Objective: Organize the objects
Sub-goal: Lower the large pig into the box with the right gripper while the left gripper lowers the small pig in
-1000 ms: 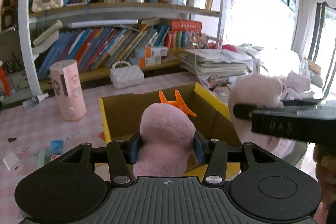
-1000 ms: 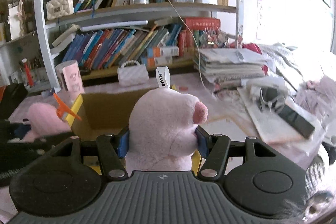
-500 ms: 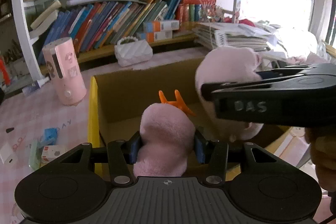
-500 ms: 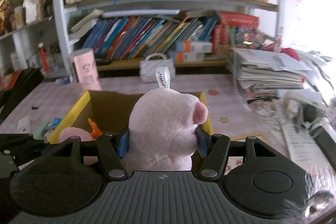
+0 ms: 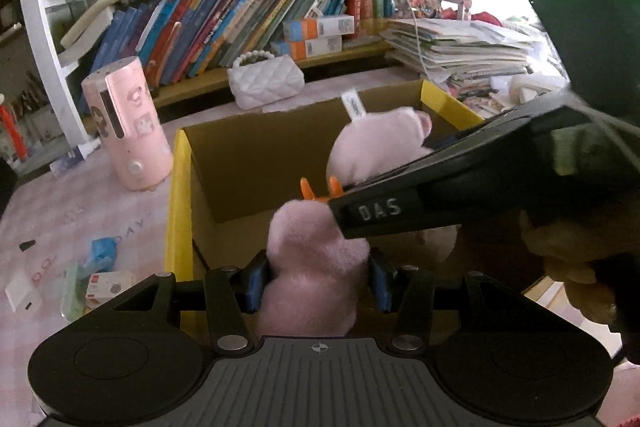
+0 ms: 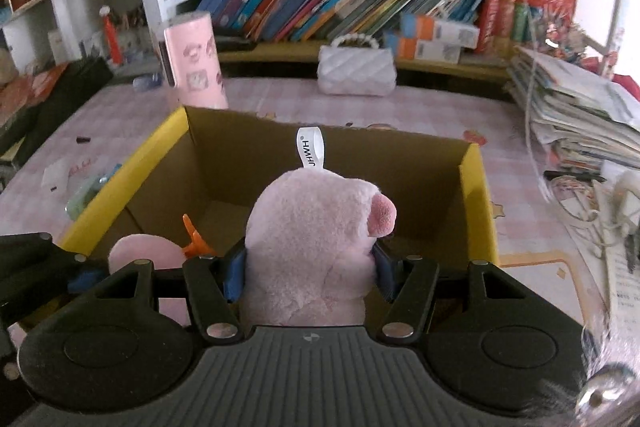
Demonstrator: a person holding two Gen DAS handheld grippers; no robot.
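Pink plush fills both grips. Left gripper (image 5: pixel 318 281), lower centre of the left wrist view: blue pads (image 5: pixel 256 281) pressed into the sides of a darker pink fuzzy plush toy with orange horns (image 5: pixel 316 267), clamped tight. Toy sits above the open yellow-edged cardboard box (image 5: pixel 178 195), over its near left part.

Right gripper (image 6: pixel 308 271), lower centre of the right wrist view: jaws closed onto a pale pink plush pig with a white "JHWH" loop tag (image 6: pixel 316 247), snout pointing right of frame. Pig is over the box (image 6: pixel 474 195) interior, near the front wall, tag upright against the far wall's line. In the left wrist view the right gripper's black body (image 5: pixel 460 187) crosses from the right edge, marked "DAS", with the pig (image 5: pixel 376 147) beyond it inside the box outline. Horned toy (image 6: pixel 140 251) shows at lower left of the right wrist view, just beside the pig.

Box stands on a pink checked tablecloth (image 6: pixel 280 103). Pink cylindrical container (image 5: pixel 128 131) just left of the box's far corner; white quilted handbag with pearl handle (image 6: pixel 358 69) behind the box. Small packets and a white adapter (image 5: pixel 22 293) at lower left. Stacked papers (image 6: pixel 576 115) at right. Bookshelf with leaning books (image 6: pixel 320 3) across the back.
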